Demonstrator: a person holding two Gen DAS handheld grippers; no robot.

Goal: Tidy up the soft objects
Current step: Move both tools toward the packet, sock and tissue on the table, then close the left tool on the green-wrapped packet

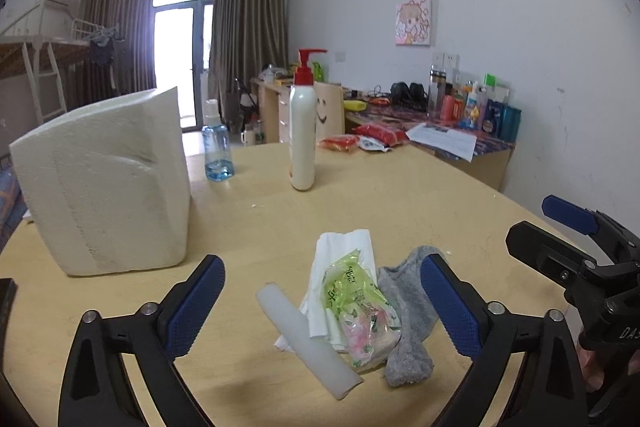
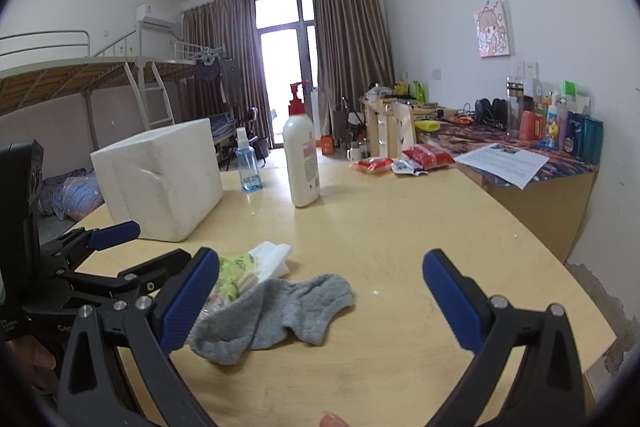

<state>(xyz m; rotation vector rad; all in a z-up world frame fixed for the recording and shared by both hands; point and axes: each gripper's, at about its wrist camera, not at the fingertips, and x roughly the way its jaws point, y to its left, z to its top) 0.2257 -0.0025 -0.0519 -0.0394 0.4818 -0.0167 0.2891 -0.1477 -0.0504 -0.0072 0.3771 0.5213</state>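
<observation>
The left claw [image 1: 322,297] stands with its blue pads spread wide and nothing between them, held low over the tabletop [image 1: 400,203] so that the small heap of soft things sits framed in its gap, which reads as a line-up for a first pick; the right claw [image 2: 320,297] is likewise spread and empty, hovering just beside the left at its 3 o'clock, with the grey sock [image 2: 276,311] lying between its fingers, the likeliest thing for it to take. From the left claw outward: a translucent white strip [image 1: 304,335] lies at 6 o'clock across the heap, partly over the white tissue [image 1: 340,251]; the green printed packet [image 1: 356,307] rests on the tissue, and the sock touches the packet at its 3 o'clock. All four overlap, so lifting one may drag another. At 10 o'clock, well apart, stands a white foam box [image 1: 104,183], by my guess the place meant for them, though its opening is not visible; at 12 o'clock a pump bottle [image 1: 303,139] and, at its 9 o'clock, a blue spray bottle [image 1: 217,147] stand upright, clear of the work.
</observation>
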